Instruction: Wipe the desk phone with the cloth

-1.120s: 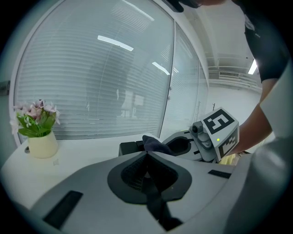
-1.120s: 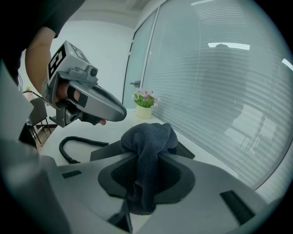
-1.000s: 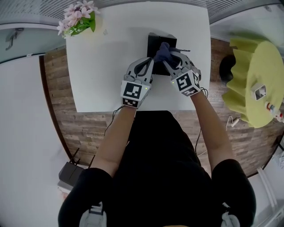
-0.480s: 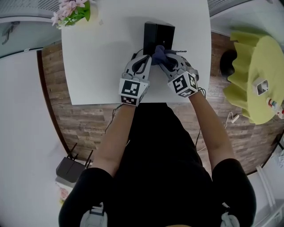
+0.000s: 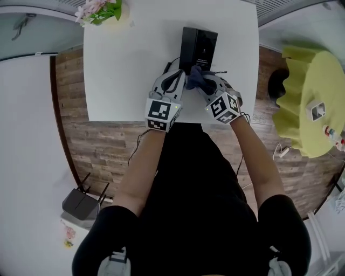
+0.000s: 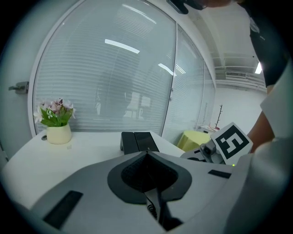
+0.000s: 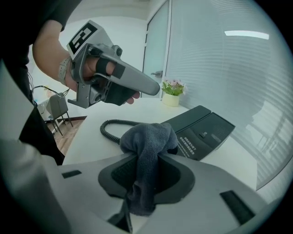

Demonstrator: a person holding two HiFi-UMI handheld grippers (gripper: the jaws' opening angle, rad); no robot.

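The black desk phone (image 5: 198,47) lies near the far middle of the white desk (image 5: 118,75). A dark blue cloth (image 5: 194,77) sits bunched at the phone's near end, and my right gripper (image 5: 202,82) is shut on it. The right gripper view shows the cloth (image 7: 147,141) hanging out of the jaws, with the phone (image 7: 201,130) and its coiled cord (image 7: 110,129) just beyond. My left gripper (image 5: 180,76) hovers close beside the cloth on the left, its jaws shut on nothing. In the left gripper view the phone (image 6: 137,141) lies straight ahead.
A pot of pink flowers (image 5: 101,11) stands at the desk's far left corner. Right of the desk is a yellow-green round table (image 5: 310,97) with small items on it. A black router (image 5: 81,202) sits on the floor at the left. A curved glass wall (image 6: 114,77) lies behind the desk.
The cloth and both grippers have slid from the phone's top down to its near end, toward the person. Both grippers keep the same hold.
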